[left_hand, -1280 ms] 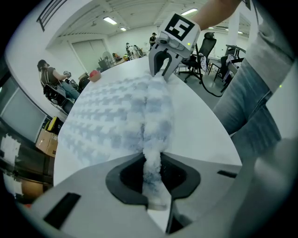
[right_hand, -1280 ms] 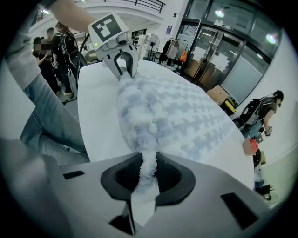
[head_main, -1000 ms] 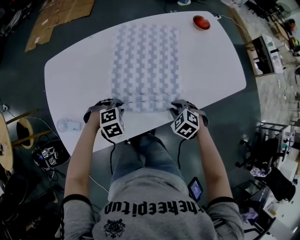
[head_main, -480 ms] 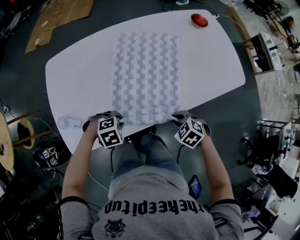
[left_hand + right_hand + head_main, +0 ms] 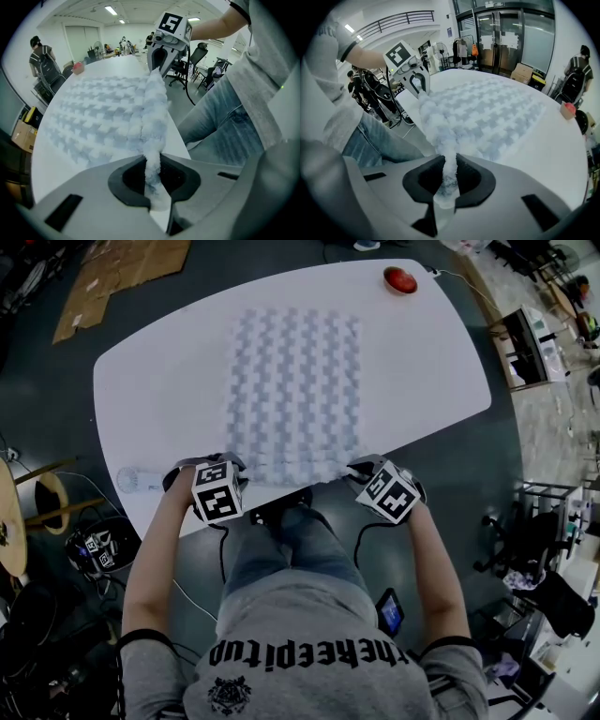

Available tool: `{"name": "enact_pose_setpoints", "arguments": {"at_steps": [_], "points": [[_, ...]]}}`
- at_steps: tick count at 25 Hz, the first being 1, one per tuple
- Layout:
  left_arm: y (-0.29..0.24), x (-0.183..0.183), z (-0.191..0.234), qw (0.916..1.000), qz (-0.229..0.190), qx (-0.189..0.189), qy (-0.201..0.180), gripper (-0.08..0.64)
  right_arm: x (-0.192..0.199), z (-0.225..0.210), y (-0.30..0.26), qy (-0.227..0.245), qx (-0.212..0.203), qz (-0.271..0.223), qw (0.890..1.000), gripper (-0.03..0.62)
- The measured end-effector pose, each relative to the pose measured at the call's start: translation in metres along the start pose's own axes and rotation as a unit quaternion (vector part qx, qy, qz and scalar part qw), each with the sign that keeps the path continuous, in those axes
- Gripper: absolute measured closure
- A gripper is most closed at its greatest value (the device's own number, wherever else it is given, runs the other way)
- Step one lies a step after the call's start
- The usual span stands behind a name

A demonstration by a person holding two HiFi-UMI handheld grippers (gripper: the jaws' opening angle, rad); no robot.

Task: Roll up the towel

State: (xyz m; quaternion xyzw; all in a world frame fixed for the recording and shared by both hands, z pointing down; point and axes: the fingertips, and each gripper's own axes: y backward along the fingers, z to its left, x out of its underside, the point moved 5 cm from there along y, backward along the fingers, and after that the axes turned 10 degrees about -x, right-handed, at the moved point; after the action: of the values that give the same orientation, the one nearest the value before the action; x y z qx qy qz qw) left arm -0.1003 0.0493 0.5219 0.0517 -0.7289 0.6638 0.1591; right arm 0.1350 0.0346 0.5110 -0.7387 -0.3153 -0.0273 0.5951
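- Dark grey floor surrounds the white, rounded worktop.
- Flattened cardboard lies at upper left.
- Black chair stands at right.
- Ceiling strip lights glow at upper left.
- Tall glass doors fill the upper right.

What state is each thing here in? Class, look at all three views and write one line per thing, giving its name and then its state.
towel: spread flat and not yet rolled, its near edge raised off the table.
left tool: shut on the towel's near left corner.
right tool: shut on the towel's near right corner.
red object: resting at the table's far end, apart from the towel.
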Motion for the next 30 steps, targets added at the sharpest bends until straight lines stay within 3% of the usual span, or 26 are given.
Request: {"name": "enact_pose_setpoints", "arguments": {"at_steps": [8,19,30], "points": [[0.002,-0.004,0.029,0.9997,-0.006,-0.020,0.014,0.503,-0.014,-0.024,0.016,-0.013,0.010,-0.027,1.000,0.532],[-0.004,-0.015,0.082,0.9969,0.011,-0.077,-0.012,0.502,-0.033,-0.068,0.016,-0.009,0.059,-0.029,0.998,0.532],[-0.020,-0.022,0.119,0.9954,0.026,-0.091,-0.015,0.488,-0.044,-0.105,0.009,0.010,0.083,-0.015,0.996,0.532]]}}
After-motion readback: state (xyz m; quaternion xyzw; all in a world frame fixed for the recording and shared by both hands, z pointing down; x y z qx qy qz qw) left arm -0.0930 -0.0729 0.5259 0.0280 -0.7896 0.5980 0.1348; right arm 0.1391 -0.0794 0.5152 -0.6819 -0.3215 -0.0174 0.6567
